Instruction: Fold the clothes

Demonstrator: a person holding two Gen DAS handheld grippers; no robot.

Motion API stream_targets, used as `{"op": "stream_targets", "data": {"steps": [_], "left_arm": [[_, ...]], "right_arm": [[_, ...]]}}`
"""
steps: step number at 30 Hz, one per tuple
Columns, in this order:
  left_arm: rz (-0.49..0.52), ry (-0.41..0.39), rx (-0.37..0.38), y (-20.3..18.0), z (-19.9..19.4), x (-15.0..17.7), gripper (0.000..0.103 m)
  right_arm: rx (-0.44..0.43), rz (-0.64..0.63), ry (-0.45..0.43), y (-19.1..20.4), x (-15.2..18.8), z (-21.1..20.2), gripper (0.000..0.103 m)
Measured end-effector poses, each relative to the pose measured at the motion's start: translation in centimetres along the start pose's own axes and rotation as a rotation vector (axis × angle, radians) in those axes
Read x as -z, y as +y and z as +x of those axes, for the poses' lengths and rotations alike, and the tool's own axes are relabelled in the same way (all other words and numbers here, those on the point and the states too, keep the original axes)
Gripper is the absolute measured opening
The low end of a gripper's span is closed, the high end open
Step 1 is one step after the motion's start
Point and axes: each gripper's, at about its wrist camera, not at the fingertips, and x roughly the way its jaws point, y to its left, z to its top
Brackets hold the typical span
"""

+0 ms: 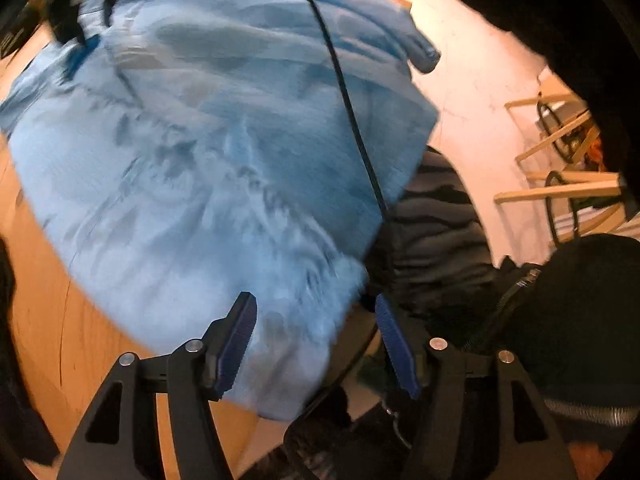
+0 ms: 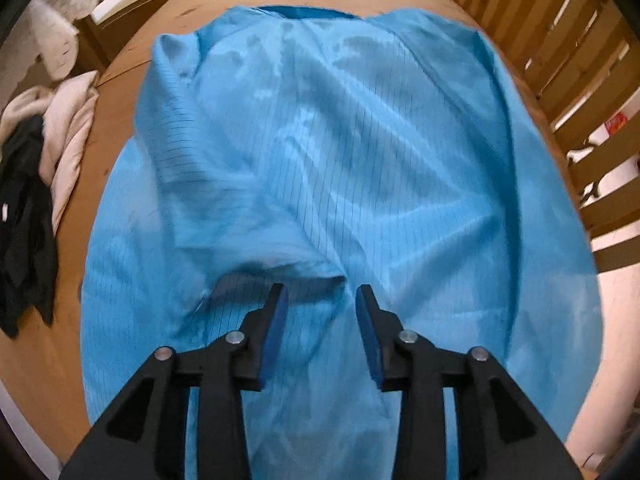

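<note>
Broadly, a wooden table (image 2: 120,92) is seen beneath everything, and most of its top is covered by a light blue garment (image 2: 340,168) that is spread out with many creases and a faint pinstripe pattern. One edge of the garment (image 1: 192,168) is shown in the left wrist view reaching the table's rim, where it overhangs slightly. Along the table's far side a slatted wooden chair back (image 2: 560,60) can be made out. At the table's left edge in the right wrist view, a pile of cream and black clothes (image 2: 44,152) is heaped well apart from the blue garment. A thin black cable (image 1: 340,80) is seen crossing above the cloth in the left wrist view. The left gripper (image 1: 316,344) is held over the garment's near edge with its fingers spread and nothing between them. The right gripper (image 2: 322,332) is poised above a fold of the garment, its fingers likewise parted, with no cloth gripped.
</note>
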Motion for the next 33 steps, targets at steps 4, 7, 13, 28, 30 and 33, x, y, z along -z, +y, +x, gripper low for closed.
{"op": "stream_targets", "data": {"steps": [4,7,13,28,30,33], "left_arm": [[-0.055,-0.077,-0.040,2.1,-3.7,3.4,0.060],[-0.153,-0.121,-0.069,4.7,-5.0,5.0,0.060],[-0.142,-0.111,-0.015,5.8,-2.6,3.8,0.060],[-0.053,-0.145,-0.045,6.4,-1.5,-0.2,0.060],[-0.036,-0.117,-0.049,6.6,0.0,-0.9,0.060],[-0.027,-0.069,-0.072,7.3,2.3,-1.2,0.060]], "right_arm": [[-0.018,0.001,-0.084,-0.4,1.2,-3.9,0.036],[-0.133,-0.056,-0.112,1.4,3.0,-5.1,0.036],[-0.165,-0.212,-0.018,7.7,5.5,-0.7,0.036],[-0.110,-0.235,-0.091,8.7,4.8,-0.6,0.036],[-0.083,-0.232,-0.079,9.0,4.2,0.5,0.036],[-0.041,-0.228,-0.061,9.5,3.1,2.2,0.036]]}}
